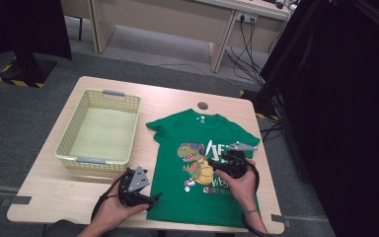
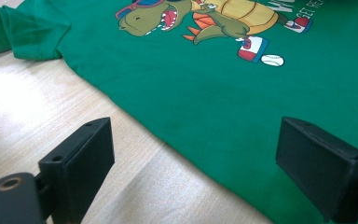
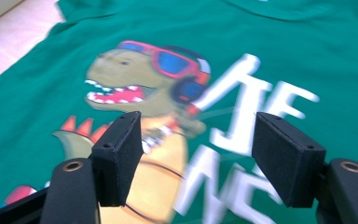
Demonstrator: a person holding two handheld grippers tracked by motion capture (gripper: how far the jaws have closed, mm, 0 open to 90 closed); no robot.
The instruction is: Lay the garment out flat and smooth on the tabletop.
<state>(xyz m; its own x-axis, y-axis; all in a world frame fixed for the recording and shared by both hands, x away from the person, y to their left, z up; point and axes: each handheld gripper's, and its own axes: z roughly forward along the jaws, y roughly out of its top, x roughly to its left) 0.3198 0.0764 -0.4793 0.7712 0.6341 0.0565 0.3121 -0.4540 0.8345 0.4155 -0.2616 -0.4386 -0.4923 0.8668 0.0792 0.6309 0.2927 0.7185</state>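
A green T-shirt [image 1: 205, 163] lies flat on the counter [image 1: 54, 192], front up; soft, light and limp, it is probably best pinched at a hem or sleeve edge. The left tool [image 1: 154, 198] and right tool [image 1: 211, 160] are both spread, pinching nothing. The basket [image 1: 68, 134] beside it holds nothing.

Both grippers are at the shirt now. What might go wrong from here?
1. The left gripper sits open at the shirt's side edge, half over bare table; closing there may pinch only a sliver of cloth, or miss it.
2. The right gripper hangs open over the flat print, where there is no fold to catch; a grab there could bunch the cloth.
3. The basket stands close by the left hand; a wide swing might knock it.
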